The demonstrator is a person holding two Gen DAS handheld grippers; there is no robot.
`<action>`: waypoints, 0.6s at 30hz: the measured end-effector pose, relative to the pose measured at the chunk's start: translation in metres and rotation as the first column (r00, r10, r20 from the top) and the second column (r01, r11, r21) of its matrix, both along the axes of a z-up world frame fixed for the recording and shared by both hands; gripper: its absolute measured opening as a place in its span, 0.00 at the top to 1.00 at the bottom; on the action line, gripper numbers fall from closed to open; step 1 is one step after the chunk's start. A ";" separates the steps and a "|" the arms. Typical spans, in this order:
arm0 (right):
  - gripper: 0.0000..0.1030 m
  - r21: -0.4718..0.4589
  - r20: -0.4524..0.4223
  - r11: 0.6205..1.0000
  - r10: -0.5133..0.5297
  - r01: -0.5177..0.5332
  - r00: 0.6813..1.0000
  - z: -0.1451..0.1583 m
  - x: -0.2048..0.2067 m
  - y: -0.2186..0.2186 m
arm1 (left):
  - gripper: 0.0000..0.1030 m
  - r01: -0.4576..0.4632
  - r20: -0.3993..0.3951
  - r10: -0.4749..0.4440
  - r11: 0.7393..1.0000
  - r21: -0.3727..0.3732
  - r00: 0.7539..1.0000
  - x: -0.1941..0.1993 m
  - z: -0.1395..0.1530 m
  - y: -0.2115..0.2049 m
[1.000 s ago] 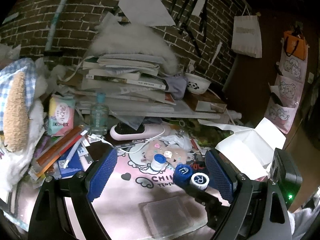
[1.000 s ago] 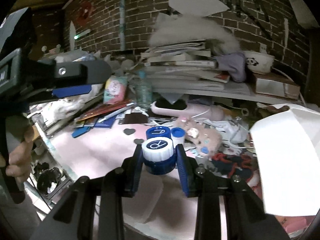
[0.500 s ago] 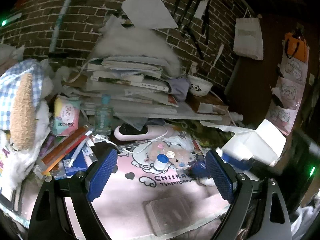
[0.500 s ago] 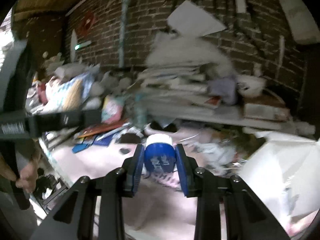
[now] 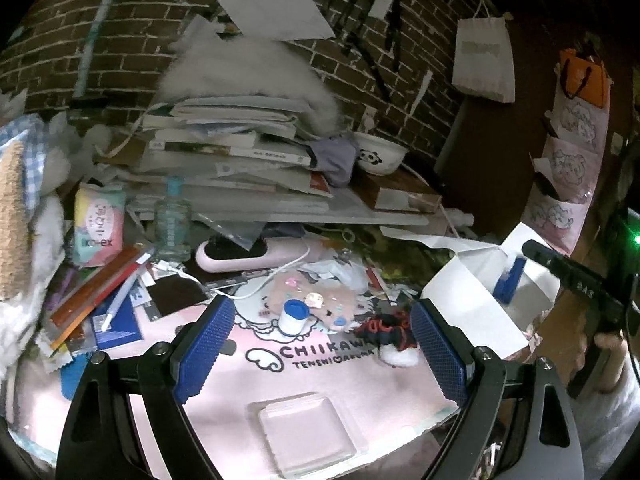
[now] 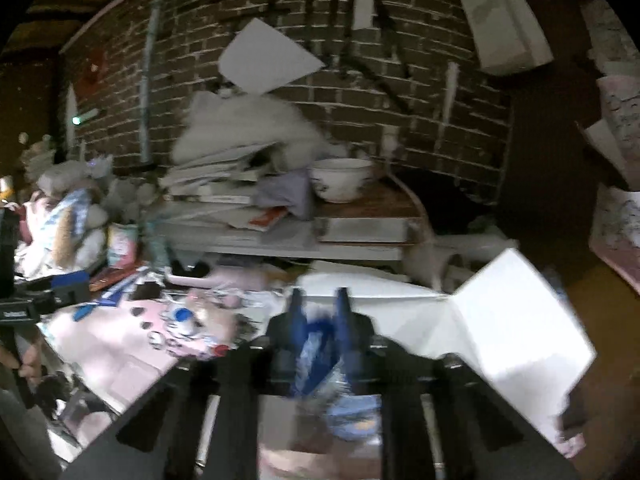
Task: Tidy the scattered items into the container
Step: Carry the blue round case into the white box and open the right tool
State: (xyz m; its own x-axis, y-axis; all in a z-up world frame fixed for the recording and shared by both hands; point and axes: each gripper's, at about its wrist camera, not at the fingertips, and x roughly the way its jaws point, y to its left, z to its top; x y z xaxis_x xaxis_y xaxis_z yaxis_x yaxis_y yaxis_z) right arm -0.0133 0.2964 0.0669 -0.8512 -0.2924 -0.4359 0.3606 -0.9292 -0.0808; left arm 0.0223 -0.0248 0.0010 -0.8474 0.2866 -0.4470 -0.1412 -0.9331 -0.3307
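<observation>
Pink mat is lying across the desk, printed with a cartoon and lettering — I am cataloguing from the left wrist view first.

Left gripper: I am holding it above the mat's near edge, jaws spread wide and gripping nothing.

Small white bottle with a blue cap: it is standing upright on the mat, just beside a pink plush pouch.

Clear plastic tray: it is lying flat on the mat, near the front edge.

White cardboard box: it is sitting at the right of the desk with its flaps standing open.

Right gripper: I am holding it over the open box; in the left view one of its blue fingers is dipping inside. The right wrist view is badly blurred — a blue shape is smearing between the fingers, and I cannot tell whether the jaws are clamped or released.

Stack of books: it is piling against the brick wall, with a panda bowl sitting just beside it.
</observation>
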 end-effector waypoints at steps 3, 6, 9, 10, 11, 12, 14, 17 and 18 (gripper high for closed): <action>0.90 0.033 0.045 0.999 -0.030 0.028 0.999 -0.008 -0.009 0.011 | 0.14 0.000 0.006 0.000 1.000 -0.007 1.000 -0.001 -0.001 0.003; 0.90 0.049 0.122 0.998 -0.034 0.028 0.992 -0.026 -0.020 0.018 | 0.14 0.006 0.007 -0.006 1.000 -0.004 1.000 -0.002 -0.001 0.006; 0.90 0.039 0.163 0.999 -0.030 0.024 0.986 -0.036 -0.027 0.024 | 0.14 0.010 0.013 -0.010 1.000 -0.013 1.000 -0.003 -0.002 0.009; 0.90 0.042 0.166 0.999 -0.029 0.022 0.986 -0.037 -0.028 0.023 | 0.14 0.011 0.017 -0.011 1.000 -0.015 1.000 -0.003 -0.002 0.009; 0.90 0.047 0.170 0.999 -0.027 0.019 0.985 -0.038 -0.029 0.022 | 0.14 0.013 0.022 -0.013 1.000 -0.016 1.000 -0.004 -0.003 0.010; 0.90 0.056 0.178 0.998 -0.023 0.013 0.984 -0.039 -0.030 0.021 | 0.14 0.015 0.025 -0.014 1.000 -0.016 1.000 -0.004 -0.004 0.010; 0.90 0.066 0.195 0.998 -0.017 0.004 0.981 -0.042 -0.031 0.017 | 0.14 0.018 0.033 -0.018 1.000 -0.015 0.999 -0.005 -0.005 0.010; 0.90 0.083 0.221 0.997 -0.016 -0.002 0.975 -0.044 -0.033 0.013 | 0.14 0.021 0.039 -0.020 1.000 -0.020 0.999 -0.005 -0.006 0.012; 0.90 0.091 0.231 0.996 -0.019 -0.002 0.973 -0.045 -0.035 0.012 | 0.14 0.022 0.039 -0.021 1.000 -0.022 0.999 -0.005 -0.006 0.013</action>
State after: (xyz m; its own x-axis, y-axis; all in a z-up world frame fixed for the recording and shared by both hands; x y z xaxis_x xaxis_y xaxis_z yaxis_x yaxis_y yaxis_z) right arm -0.0478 0.3082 0.0219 -0.7261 -0.2363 -0.6457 0.3716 -0.9250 -0.0794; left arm 0.0175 -0.0119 -0.0048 -0.8230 0.2940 -0.4861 -0.1483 -0.9372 -0.3157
